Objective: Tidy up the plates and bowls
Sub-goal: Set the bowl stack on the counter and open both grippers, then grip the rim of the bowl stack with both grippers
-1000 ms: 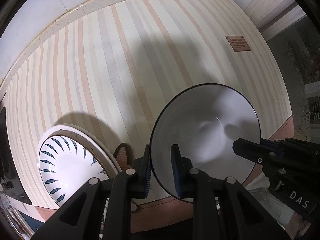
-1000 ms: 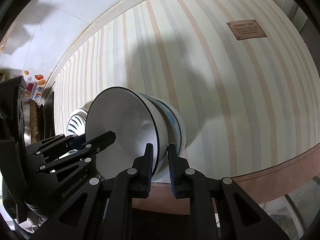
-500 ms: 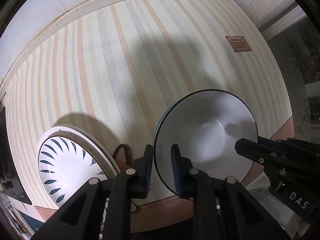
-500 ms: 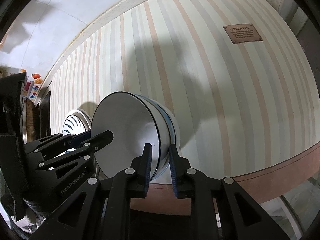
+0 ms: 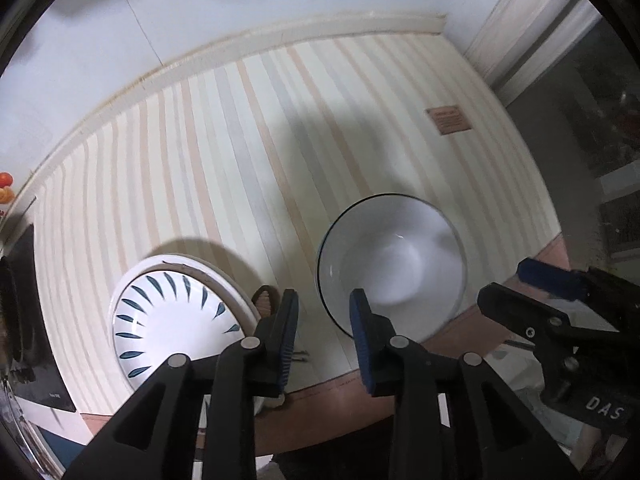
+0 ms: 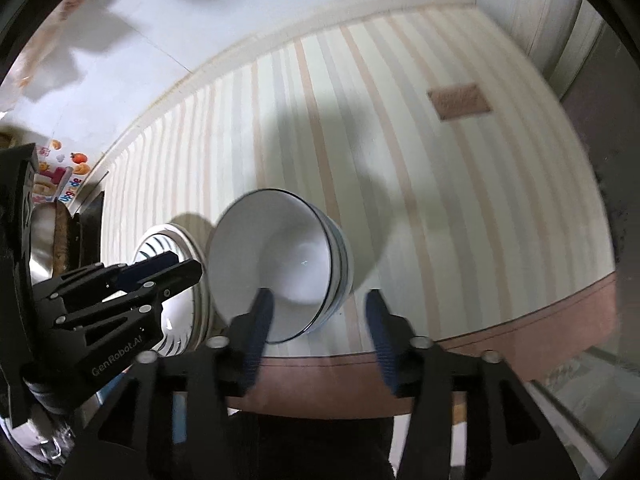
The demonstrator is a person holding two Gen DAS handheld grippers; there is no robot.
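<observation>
A stack of white bowls with dark rims (image 5: 394, 268) stands on the striped tablecloth (image 5: 224, 160); it also shows in the right wrist view (image 6: 280, 268). To its left lies a stack of plates, the top one white with blue leaf marks (image 5: 172, 320), also seen in the right wrist view (image 6: 176, 248). My left gripper (image 5: 324, 336) is open and empty, raised just left of the bowls. My right gripper (image 6: 318, 328) is open and empty, raised in front of the bowls.
A brown label (image 5: 448, 120) is sewn on the cloth at the far right. A small brown object (image 5: 266, 300) lies between plates and bowls. The table's brown front edge (image 6: 520, 344) runs close below the bowls. A wall (image 5: 240, 4) stands behind.
Both grippers have let go of the bowl rim, opened, and pulled back and up. The top bowl now sits level in the stack.
</observation>
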